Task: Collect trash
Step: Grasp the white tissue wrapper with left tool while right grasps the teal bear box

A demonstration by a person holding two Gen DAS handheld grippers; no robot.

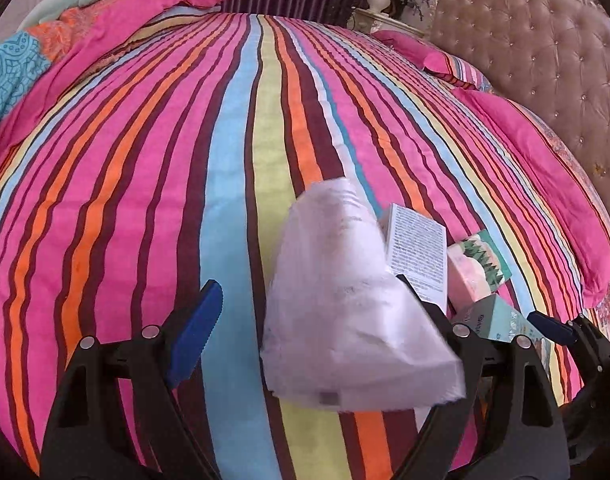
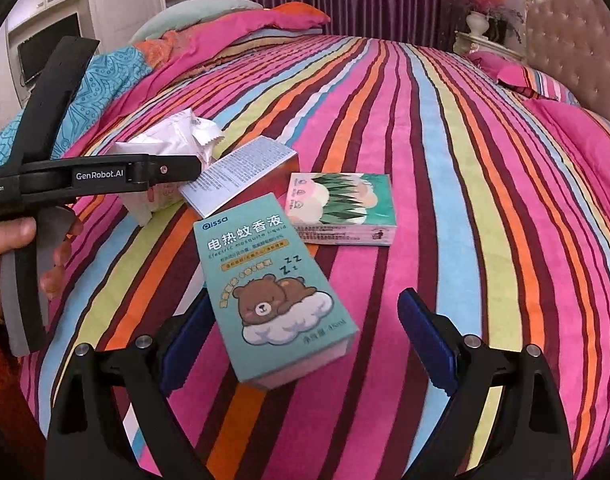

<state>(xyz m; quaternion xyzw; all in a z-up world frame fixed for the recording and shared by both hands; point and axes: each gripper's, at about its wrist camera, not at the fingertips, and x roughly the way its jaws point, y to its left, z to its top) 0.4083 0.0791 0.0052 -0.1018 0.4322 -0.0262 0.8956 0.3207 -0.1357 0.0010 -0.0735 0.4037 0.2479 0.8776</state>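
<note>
A crumpled white wrapper [image 1: 345,292] lies on the striped bedspread [image 1: 145,200] between the jaws of my left gripper [image 1: 309,300], which is open around it. The wrapper also shows in the right wrist view [image 2: 165,144]. My right gripper [image 2: 305,324] is open, its jaws either side of a teal box with a sleeping bear [image 2: 269,288]. Behind that box lie a white printed box [image 2: 241,176] and a tissue pack with green trees [image 2: 341,208]. The left gripper's body [image 2: 105,176] shows at the left of the right wrist view.
Pink pillows [image 1: 545,168] and a tufted beige headboard [image 1: 545,60] are at the right. A folded blanket and bedding [image 2: 185,48] are heaped at the far left. A nightstand with a vase [image 2: 481,32] stands behind the bed.
</note>
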